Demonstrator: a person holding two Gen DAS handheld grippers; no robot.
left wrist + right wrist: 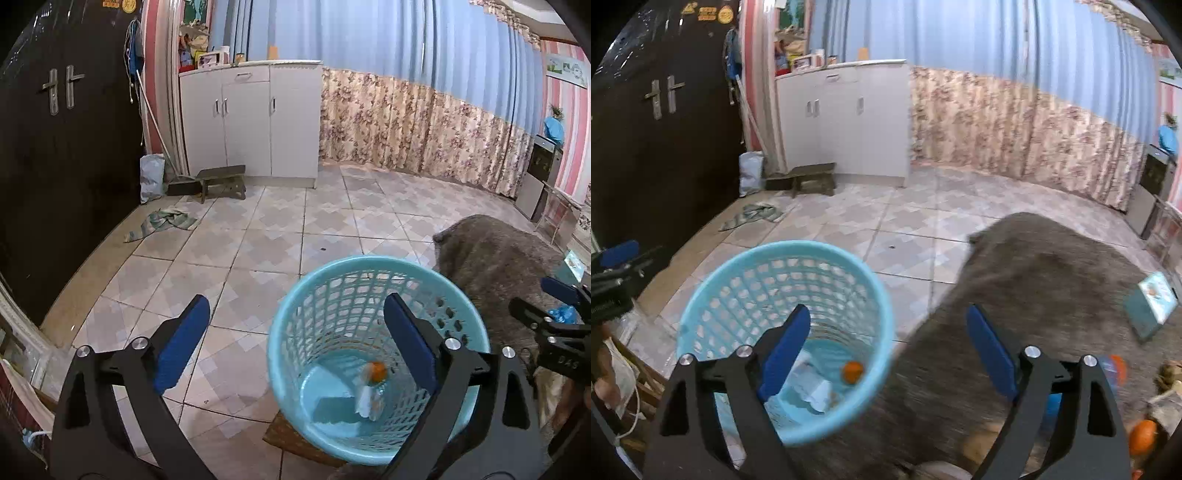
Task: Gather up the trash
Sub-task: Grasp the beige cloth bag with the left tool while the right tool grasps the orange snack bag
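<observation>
Down by the floor, both grippers hang over the light blue basket [373, 354] with jaws wide apart and nothing between them; left gripper [295, 343], right gripper [888, 350]. Some trash is already at the bottom, a clear bottle with an orange cap [373, 384] plus paper. I'd guess more pickups come next: bits lie on the grey blanket [1052, 277] at far right, including an orange thing [1142, 435]. Approach low and don't snag the fuzzy blanket or tip the basket, which sits right against it. A rag [162, 221] lies well off near the dark door.
</observation>
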